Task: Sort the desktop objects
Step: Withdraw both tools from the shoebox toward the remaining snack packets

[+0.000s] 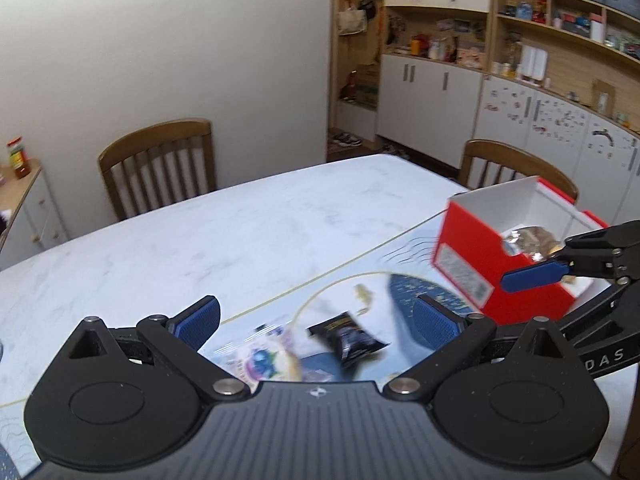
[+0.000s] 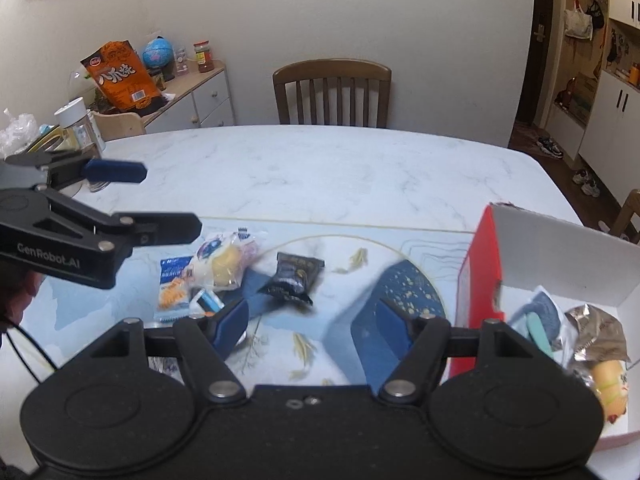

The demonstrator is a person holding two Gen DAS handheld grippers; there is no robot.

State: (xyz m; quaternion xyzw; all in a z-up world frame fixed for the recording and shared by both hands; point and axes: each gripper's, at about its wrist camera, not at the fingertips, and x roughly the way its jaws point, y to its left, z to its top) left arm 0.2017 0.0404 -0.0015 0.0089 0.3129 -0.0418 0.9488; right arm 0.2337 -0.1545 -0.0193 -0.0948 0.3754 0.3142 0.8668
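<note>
A small black snack packet (image 2: 291, 278) lies on the patterned mat (image 2: 360, 264), also in the left wrist view (image 1: 347, 338). Left of it lie a clear-wrapped bread packet (image 2: 224, 262), a blue-and-white snack packet (image 2: 172, 288) and a small blue-capped item (image 2: 206, 300). A red box (image 2: 480, 276) with a white inside stands at the right, holding several wrapped snacks (image 2: 596, 336); it also shows in the left wrist view (image 1: 480, 256). My left gripper (image 1: 316, 320) is open and empty above the packets. My right gripper (image 2: 312, 324) is open and empty, just in front of the black packet.
A white marble table (image 2: 320, 168) carries the mat. Wooden chairs (image 2: 332, 92) stand at its far side. A side cabinet (image 2: 192, 96) at the left holds an orange bag, a globe and jars. A glass jar (image 2: 80, 128) stands at the table's left edge. Shelving fills the right wall.
</note>
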